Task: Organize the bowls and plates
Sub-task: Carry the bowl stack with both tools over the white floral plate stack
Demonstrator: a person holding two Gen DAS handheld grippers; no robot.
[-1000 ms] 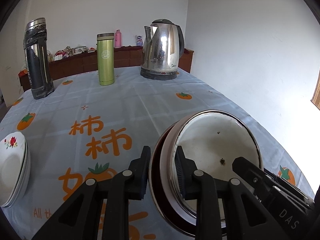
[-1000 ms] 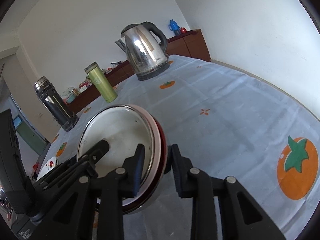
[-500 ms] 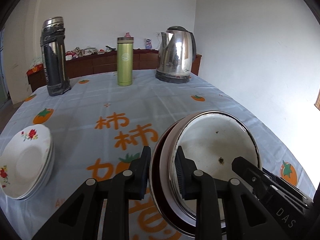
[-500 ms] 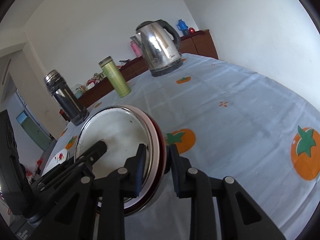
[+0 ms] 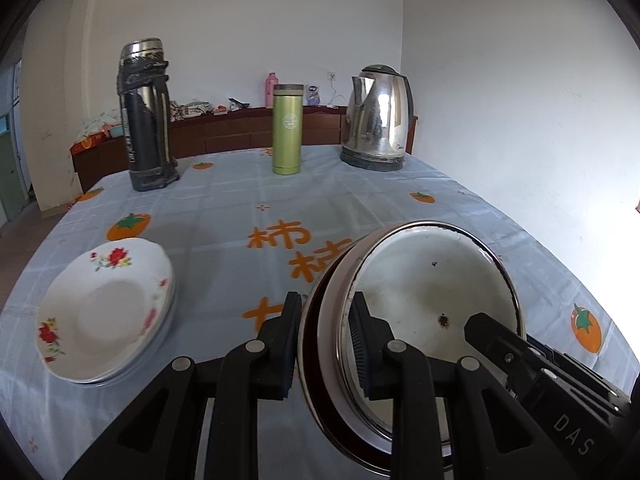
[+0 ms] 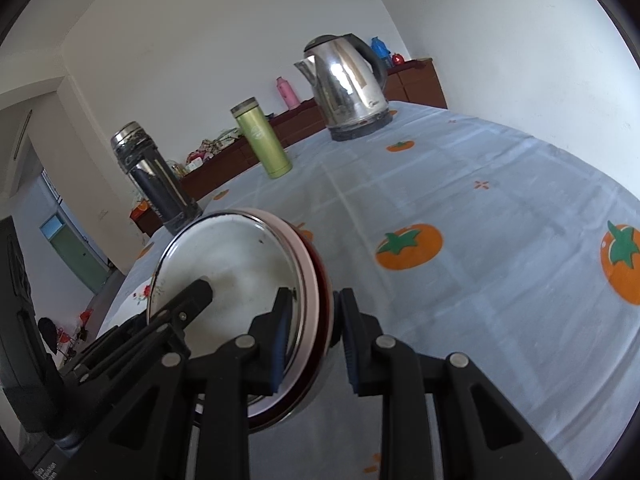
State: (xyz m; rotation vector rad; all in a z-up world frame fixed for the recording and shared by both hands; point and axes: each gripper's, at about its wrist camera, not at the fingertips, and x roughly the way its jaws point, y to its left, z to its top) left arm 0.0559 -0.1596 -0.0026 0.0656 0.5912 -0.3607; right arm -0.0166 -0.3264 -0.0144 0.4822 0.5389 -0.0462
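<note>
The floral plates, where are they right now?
In the left wrist view, the floral plates sit stacked on the tablecloth at lower left, left of the left gripper, nearer than the black flask.

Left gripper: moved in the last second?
Yes. The left gripper, clamped on the metal bowls, swung left: the floral plates and the kettle both slid rightward in its view.

Walls: you face plain white walls (image 5: 248, 20) that meet in a corner behind the kettle.
Sideboard: your far wall carries a long dark wooden sideboard (image 5: 240, 130) with clutter on top.
Table: you look across a table under a pale blue cloth (image 5: 224, 200) printed with orange persimmons.
Doorway: at your left you see a green door (image 6: 78, 260) beyond an opening.
Light: your room is lit by soft daylight.
</note>
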